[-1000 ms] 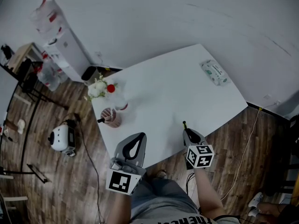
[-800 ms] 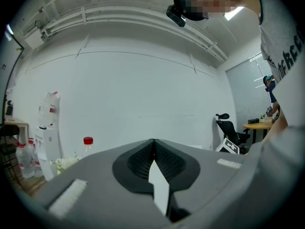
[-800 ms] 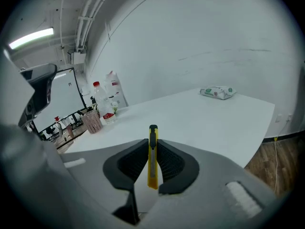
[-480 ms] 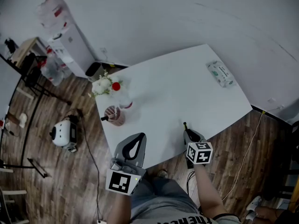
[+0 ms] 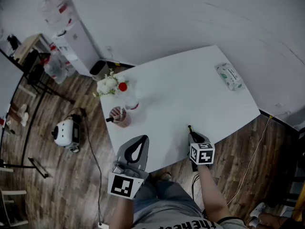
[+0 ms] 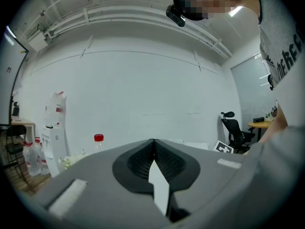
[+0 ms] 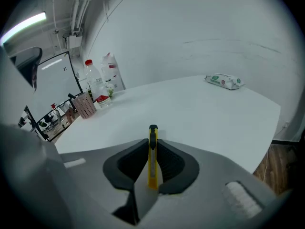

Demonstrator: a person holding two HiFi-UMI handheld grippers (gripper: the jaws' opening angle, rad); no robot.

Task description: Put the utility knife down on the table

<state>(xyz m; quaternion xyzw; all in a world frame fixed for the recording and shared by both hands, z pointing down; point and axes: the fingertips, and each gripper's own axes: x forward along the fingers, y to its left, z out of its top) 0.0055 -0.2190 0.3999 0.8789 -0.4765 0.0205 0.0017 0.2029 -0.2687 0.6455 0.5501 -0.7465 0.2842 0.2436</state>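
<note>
A yellow utility knife (image 7: 152,151) with a black slider stands between the jaws of my right gripper (image 7: 152,144), which is shut on it; its tip points out over the white table (image 7: 190,113). In the head view the right gripper (image 5: 192,136) hangs over the table's near edge, the knife's dark tip (image 5: 189,127) poking forward. My left gripper (image 5: 137,149) is shut with nothing in it, held at the table's near-left corner. In the left gripper view its jaws meet at a closed seam (image 6: 153,149).
A pink pen holder (image 5: 119,117), a red-capped bottle (image 5: 125,94) and white flowers (image 5: 106,85) stand at the table's left edge. A wipes packet (image 5: 229,76) lies at the far right corner. A water dispenser (image 5: 71,32) stands by the wall; a white appliance (image 5: 64,132) sits on the floor.
The head camera has shifted, so the table sits slightly further right in view. The right gripper has edged a little right with the knife. The left gripper has not moved.
</note>
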